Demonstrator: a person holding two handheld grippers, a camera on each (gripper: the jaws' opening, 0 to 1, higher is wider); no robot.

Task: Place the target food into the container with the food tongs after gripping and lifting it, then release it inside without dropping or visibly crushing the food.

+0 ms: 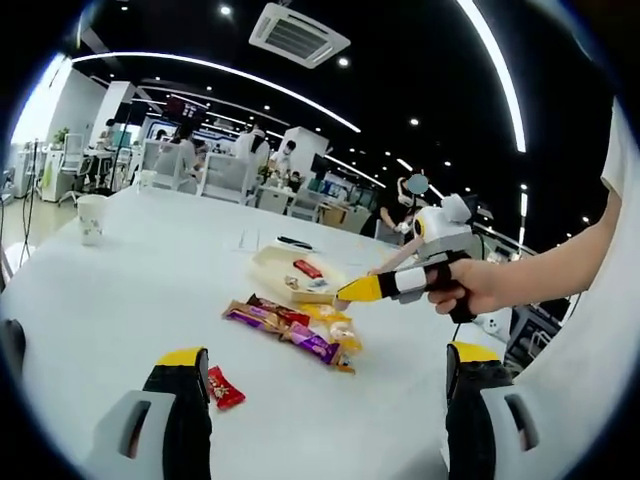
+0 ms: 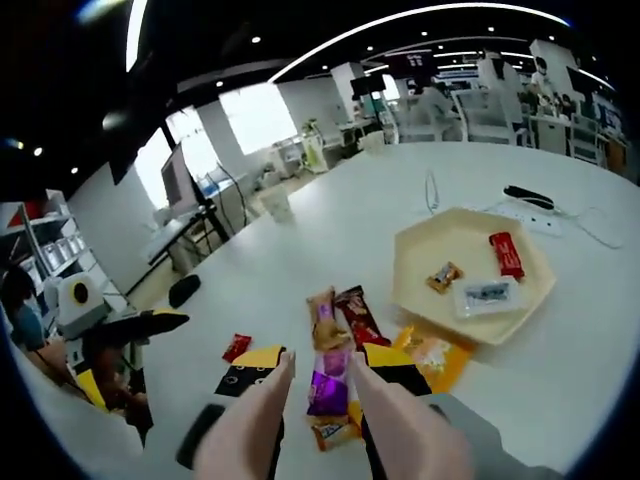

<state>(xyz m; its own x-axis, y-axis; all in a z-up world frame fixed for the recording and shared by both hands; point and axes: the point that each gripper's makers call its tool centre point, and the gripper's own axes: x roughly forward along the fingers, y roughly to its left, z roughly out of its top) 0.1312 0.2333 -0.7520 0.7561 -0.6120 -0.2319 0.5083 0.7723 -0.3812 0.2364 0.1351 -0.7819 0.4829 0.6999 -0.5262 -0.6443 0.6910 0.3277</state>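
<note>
Snack packets (image 2: 335,345) lie in a loose cluster on the white table (image 2: 330,240), just beside the cream hexagonal tray (image 2: 415,275): a tan one, a dark red one, a purple wrapper (image 2: 328,385) and orange/yellow ones (image 2: 432,355). In the right gripper view the tongs (image 2: 320,378), skin-coloured arms clamped in the right gripper's yellow-tipped black jaws, straddle the purple wrapper, tips spread to either side of it; can't tell if they touch it, and the wrapper lies flat on the table, not lifted. So tongs are unclenched, nothing gripped. Right gripper (image 2: 318,362) itself is clamped on the tongs. Tray already holds a red packet (image 2: 506,253), a small brown-gold candy (image 2: 443,276) and a clear-wrapped piece (image 2: 487,293). A separate small red packet (image 2: 236,346) sits apart from the cluster, toward the left gripper. Left gripper view: left gripper (image 1: 325,365) has its jaws wide apart, nothing between them, hovering over the table with the small red packet (image 1: 224,387) just beside its left jaw. Same view shows the right gripper (image 1: 400,285) held in a person's hand (image 1: 480,285), its yellow tip over the cluster (image 1: 295,328) next to the tray (image 1: 270,270). A paper cup (image 1: 91,218) stands well away at the far edge; a black pen-like object (image 2: 528,197) and cable lie beyond the tray.
</note>
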